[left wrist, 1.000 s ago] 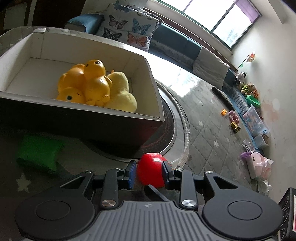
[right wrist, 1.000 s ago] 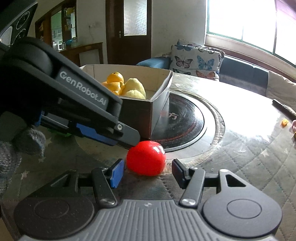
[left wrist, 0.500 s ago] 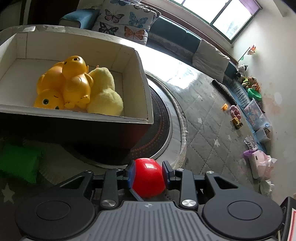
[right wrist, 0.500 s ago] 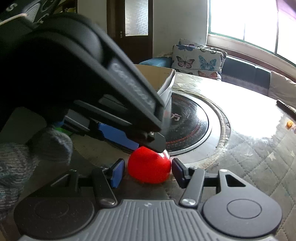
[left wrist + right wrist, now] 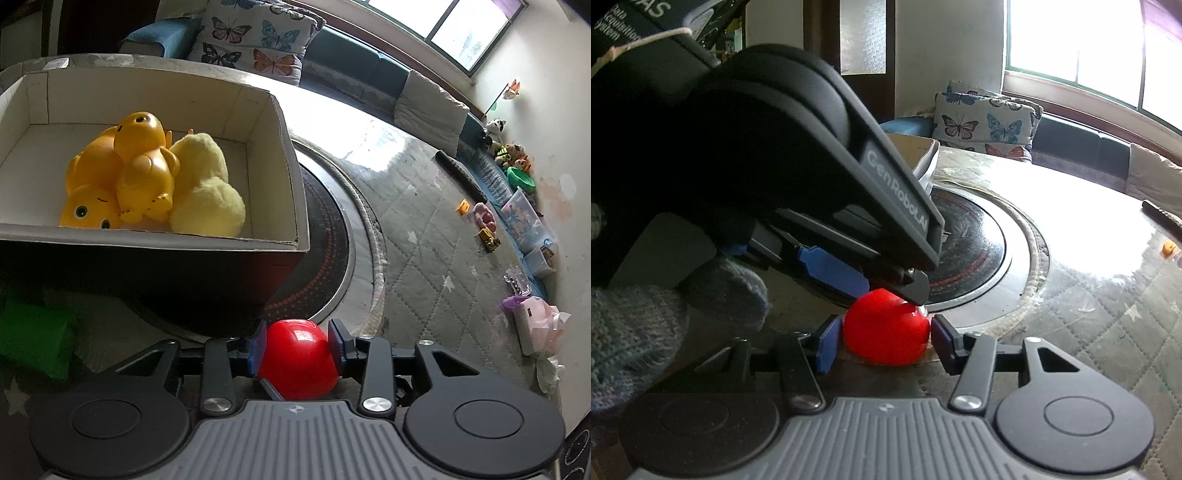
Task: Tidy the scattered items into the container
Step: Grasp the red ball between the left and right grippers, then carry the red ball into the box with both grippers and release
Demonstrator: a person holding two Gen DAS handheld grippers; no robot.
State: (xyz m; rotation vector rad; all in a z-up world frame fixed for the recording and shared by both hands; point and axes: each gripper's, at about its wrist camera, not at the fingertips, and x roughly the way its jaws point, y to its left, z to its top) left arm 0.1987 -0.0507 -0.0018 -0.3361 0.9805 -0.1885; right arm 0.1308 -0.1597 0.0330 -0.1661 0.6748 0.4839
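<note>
A red ball (image 5: 297,360) sits low on the table between the pads of my left gripper (image 5: 298,345), which is shut on it. In the right wrist view the same red ball (image 5: 886,338) lies between the open fingers of my right gripper (image 5: 884,341), with small gaps on both sides. The left gripper's body (image 5: 812,177) reaches down over the ball from the upper left. The open cardboard box (image 5: 291,155) stands just beyond, holding yellow rubber ducks (image 5: 136,173) and a pale yellow plush (image 5: 207,195).
A green item (image 5: 33,343) lies on the table left of the box. A dark round hotplate (image 5: 325,243) is set in the table beside the box. A black stick (image 5: 458,173) and small toys lie far right. A butterfly cushion (image 5: 255,33) sits behind.
My left gripper has closed on the red ball and shifted closer to the box. In the right wrist view the left gripper's body now fills the upper left and hides the box.
</note>
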